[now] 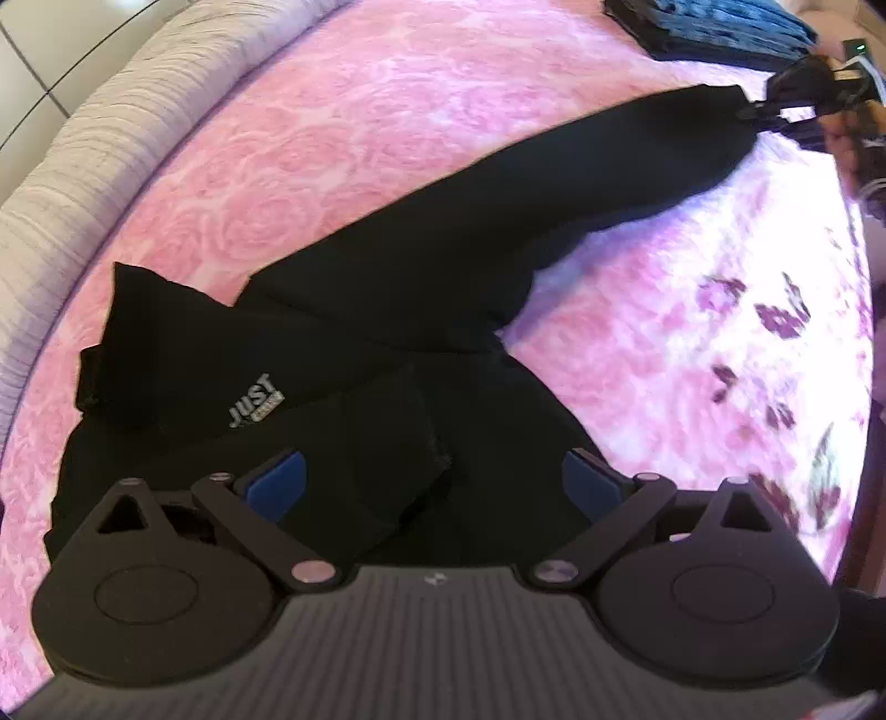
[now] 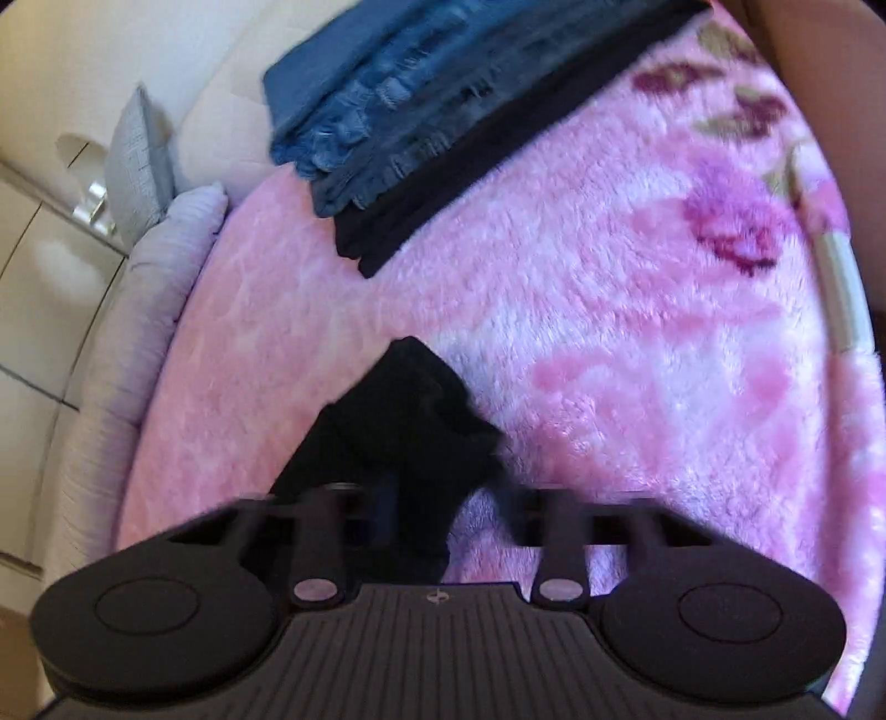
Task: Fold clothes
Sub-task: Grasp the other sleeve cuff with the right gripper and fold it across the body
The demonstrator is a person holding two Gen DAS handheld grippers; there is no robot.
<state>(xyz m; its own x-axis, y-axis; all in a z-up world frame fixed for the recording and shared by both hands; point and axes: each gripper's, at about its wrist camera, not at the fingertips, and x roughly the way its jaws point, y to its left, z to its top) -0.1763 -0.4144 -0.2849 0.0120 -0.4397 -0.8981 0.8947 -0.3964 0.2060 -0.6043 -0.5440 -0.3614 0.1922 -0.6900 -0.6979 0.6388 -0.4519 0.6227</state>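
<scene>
A black garment (image 1: 332,360) with a small "JUST" label lies crumpled on the pink fleece blanket (image 1: 387,111). My left gripper (image 1: 434,471) hovers just over its bunched body, blue pads (image 1: 277,482) wide apart and gripping nothing. One long sleeve (image 1: 554,183) stretches away to the upper right, where my right gripper (image 1: 797,94) holds its end. In the right wrist view the black cuff (image 2: 410,410) runs between the fingers of the right gripper (image 2: 432,498), which stand close together on it; that part of the picture is blurred.
A folded stack of blue denim and dark clothes (image 2: 415,111) sits at the far edge of the blanket (image 2: 609,332), also seen as a dark stack (image 1: 720,27) beyond the right gripper. A grey ribbed bolster (image 1: 66,183) borders the left side, with a grey cushion (image 2: 138,160) behind.
</scene>
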